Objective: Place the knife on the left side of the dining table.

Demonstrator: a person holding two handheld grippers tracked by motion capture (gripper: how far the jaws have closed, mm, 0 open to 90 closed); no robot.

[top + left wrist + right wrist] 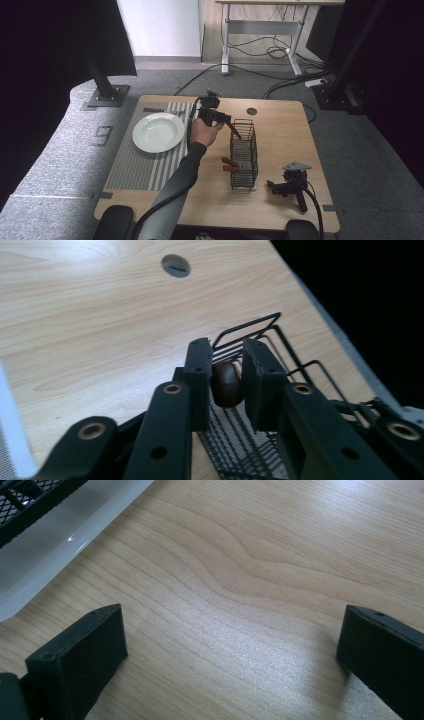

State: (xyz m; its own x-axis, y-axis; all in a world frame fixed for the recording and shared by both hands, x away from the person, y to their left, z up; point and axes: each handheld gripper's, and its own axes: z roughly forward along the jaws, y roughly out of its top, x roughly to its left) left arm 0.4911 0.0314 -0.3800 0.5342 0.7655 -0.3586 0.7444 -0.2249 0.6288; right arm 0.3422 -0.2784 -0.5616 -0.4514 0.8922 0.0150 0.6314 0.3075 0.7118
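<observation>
left claw (227, 377) grips a brown stick (226, 384), long axis slanting down into the rack (244, 155) directly below. right claw (286, 189) rests open on the desk (280, 125), near right.

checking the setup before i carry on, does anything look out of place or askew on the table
Mostly tidy. One oddity: the right claw lies unattended on the table, open, near the wire rack. Two brown sticks poke out through the rack's side. The left claw is shut on a brown handle above the rack. The white plate sits squarely on the striped mat.
</observation>
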